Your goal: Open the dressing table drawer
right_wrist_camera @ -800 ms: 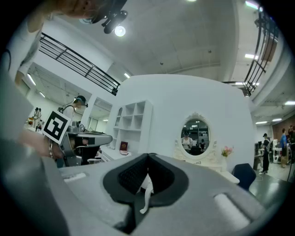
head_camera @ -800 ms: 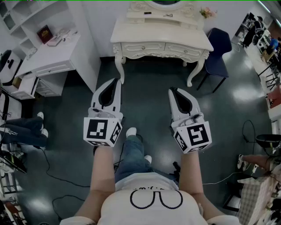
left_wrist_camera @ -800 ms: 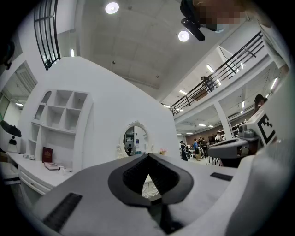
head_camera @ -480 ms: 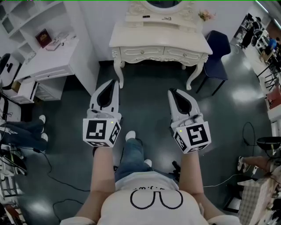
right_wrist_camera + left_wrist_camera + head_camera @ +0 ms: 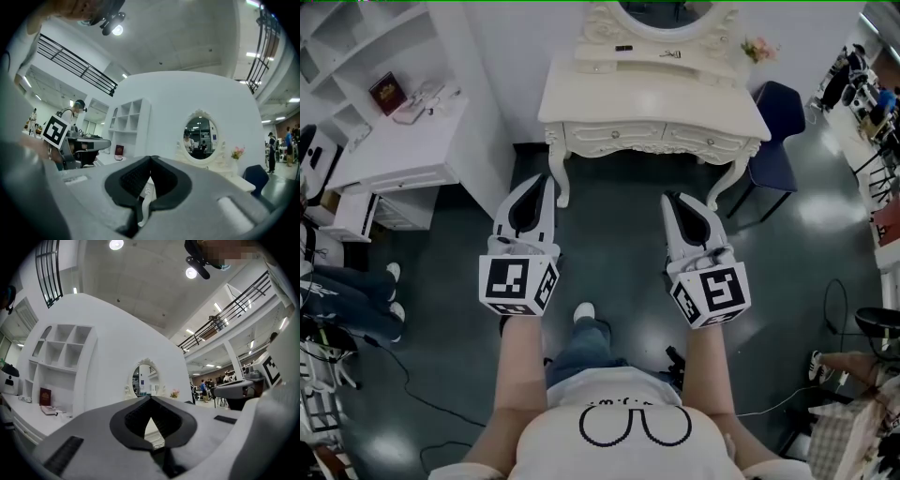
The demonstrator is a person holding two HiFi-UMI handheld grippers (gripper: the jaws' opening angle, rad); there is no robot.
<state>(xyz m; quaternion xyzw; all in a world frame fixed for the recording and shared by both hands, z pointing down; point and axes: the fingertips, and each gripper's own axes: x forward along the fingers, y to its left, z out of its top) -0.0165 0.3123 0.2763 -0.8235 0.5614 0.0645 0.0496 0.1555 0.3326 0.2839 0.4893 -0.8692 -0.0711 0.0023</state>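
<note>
- The dressing table drawer [image 5: 609, 138] sat shut at twelve o'clock. It lay nearer than a moment before, because the person had stepped closer. Both grippers remained well short of it.
- The left gripper [image 5: 542, 180] and right gripper [image 5: 672, 199] had their fingers clenched on nothing.
- The drawer knobs were too small to make out, and the mirror [image 5: 661, 11] was cut off at the top edge. In both gripper views the fingers mostly hid the table front.

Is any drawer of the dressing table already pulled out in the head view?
No, both drawer fronts sit flush with the front of the dressing table, closed.
</note>
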